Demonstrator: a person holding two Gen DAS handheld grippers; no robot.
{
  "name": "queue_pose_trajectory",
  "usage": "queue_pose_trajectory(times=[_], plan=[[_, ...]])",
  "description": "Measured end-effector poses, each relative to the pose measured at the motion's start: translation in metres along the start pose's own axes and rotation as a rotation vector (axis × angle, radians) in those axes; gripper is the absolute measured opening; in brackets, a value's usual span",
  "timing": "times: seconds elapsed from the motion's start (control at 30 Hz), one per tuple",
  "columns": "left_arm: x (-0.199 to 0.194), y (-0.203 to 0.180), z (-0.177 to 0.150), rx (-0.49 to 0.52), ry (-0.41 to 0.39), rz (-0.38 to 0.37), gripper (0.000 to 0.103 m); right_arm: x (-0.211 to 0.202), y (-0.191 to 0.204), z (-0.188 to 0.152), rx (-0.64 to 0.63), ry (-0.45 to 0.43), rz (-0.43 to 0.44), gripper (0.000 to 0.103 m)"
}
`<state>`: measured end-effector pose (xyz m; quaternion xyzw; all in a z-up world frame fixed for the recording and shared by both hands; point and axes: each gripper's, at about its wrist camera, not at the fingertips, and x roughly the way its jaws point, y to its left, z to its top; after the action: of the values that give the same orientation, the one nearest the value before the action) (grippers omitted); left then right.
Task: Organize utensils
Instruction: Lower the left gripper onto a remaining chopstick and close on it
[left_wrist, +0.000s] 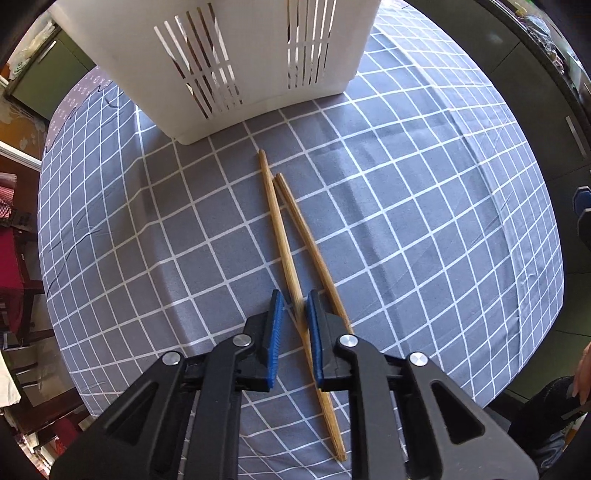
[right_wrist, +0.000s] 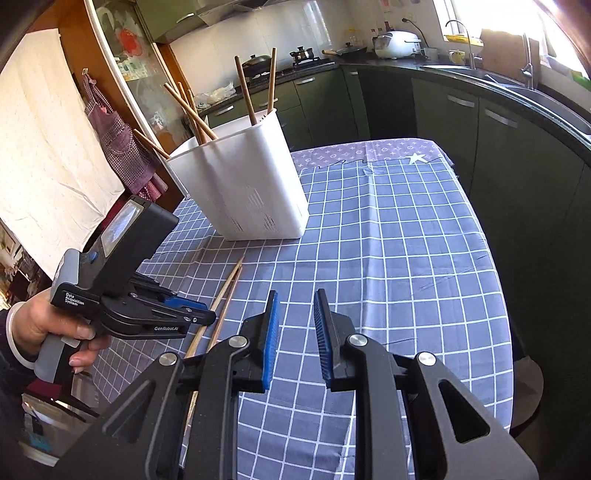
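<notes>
Two wooden chopsticks (left_wrist: 291, 236) lie side by side on the checked tablecloth, pointing toward a white slotted utensil holder (left_wrist: 236, 55). My left gripper (left_wrist: 295, 306) is low over them, its blue pads a narrow gap apart around one chopstick, which is blurred between them. In the right wrist view the holder (right_wrist: 251, 184) stands upright with several chopsticks (right_wrist: 258, 88) in it, and the left gripper (right_wrist: 201, 314) sits over the two loose chopsticks (right_wrist: 225, 299). My right gripper (right_wrist: 295, 306) is open and empty above the cloth.
The table (right_wrist: 406, 240) has a grey-blue checked cloth; its right edge drops toward dark green kitchen cabinets (right_wrist: 498, 122). A white cloth and an apron (right_wrist: 118, 147) hang at the left. A stool (right_wrist: 528, 391) stands beside the table's right edge.
</notes>
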<state>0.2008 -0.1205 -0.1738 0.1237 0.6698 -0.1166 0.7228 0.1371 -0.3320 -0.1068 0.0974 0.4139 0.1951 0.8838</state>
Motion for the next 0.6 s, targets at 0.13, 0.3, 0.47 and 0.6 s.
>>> queue_pose_trajectory(times=[0.13,0.3,0.47,0.6], plan=[[0.006,-0.011,0.008,0.006,0.020,0.017,0.009,0.000,-0.003,-0.001,0.010,0.005,0.006,0.020],[0.007,-0.019,0.017,0.000,0.061,0.015,0.008,0.000,-0.005,-0.003,0.018,0.013,0.023,0.023],[0.006,-0.012,0.024,-0.023,0.071,-0.011,0.007,-0.002,-0.006,-0.004,0.020,0.009,0.026,0.025],[-0.008,-0.007,0.021,-0.028,0.034,-0.028,0.007,-0.006,-0.007,-0.004,0.020,0.005,0.023,0.025]])
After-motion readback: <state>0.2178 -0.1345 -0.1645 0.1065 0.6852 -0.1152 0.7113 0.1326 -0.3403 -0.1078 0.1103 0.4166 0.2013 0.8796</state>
